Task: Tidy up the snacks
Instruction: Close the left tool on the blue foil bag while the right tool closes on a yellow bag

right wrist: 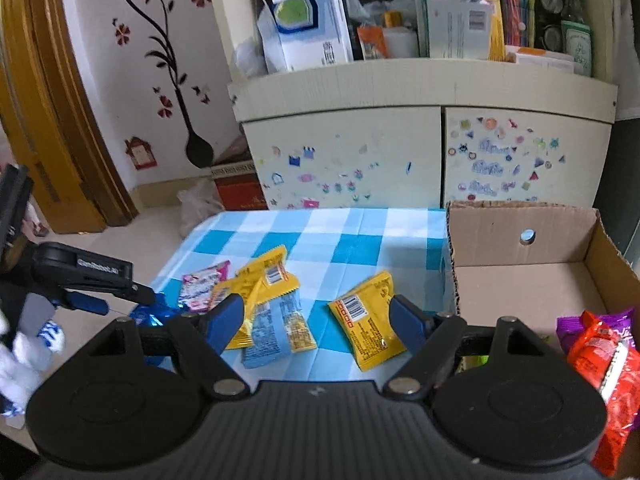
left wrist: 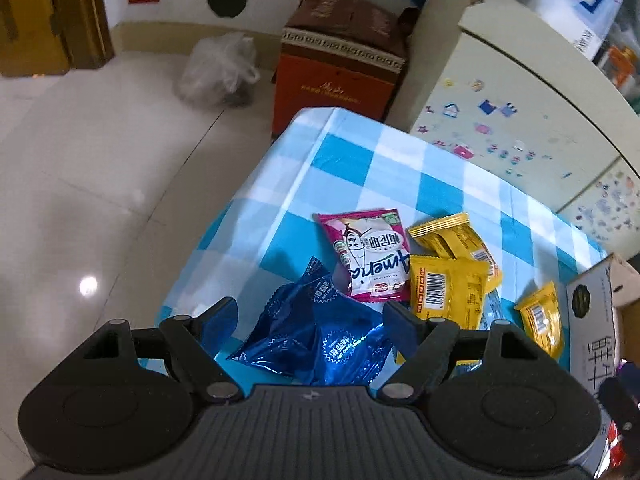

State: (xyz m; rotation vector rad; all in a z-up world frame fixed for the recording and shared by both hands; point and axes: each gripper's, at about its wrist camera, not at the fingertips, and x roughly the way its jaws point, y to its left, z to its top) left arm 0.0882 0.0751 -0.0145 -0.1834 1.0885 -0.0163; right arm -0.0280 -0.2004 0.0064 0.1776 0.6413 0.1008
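Note:
Snack packets lie on a blue-and-white checked tablecloth (left wrist: 360,168). My left gripper (left wrist: 310,324) is open, tilted steeply down over two shiny dark blue packets (left wrist: 316,336) that sit between its fingers near the table's left edge. Past them are a pink packet (left wrist: 372,256) and several yellow packets (left wrist: 452,292). My right gripper (right wrist: 316,322) is open and hangs over a light blue packet (right wrist: 272,332) and a yellow packet (right wrist: 370,324). An open cardboard box (right wrist: 520,280) to the right holds a red packet (right wrist: 600,360) and a purple one (right wrist: 592,324).
A cream cabinet (right wrist: 400,152) with stickers stands behind the table, its top crowded with boxes and bottles. On the tiled floor to the left are a red carton (left wrist: 340,80) and a plastic bag (left wrist: 220,72). The table's left edge drops to the floor.

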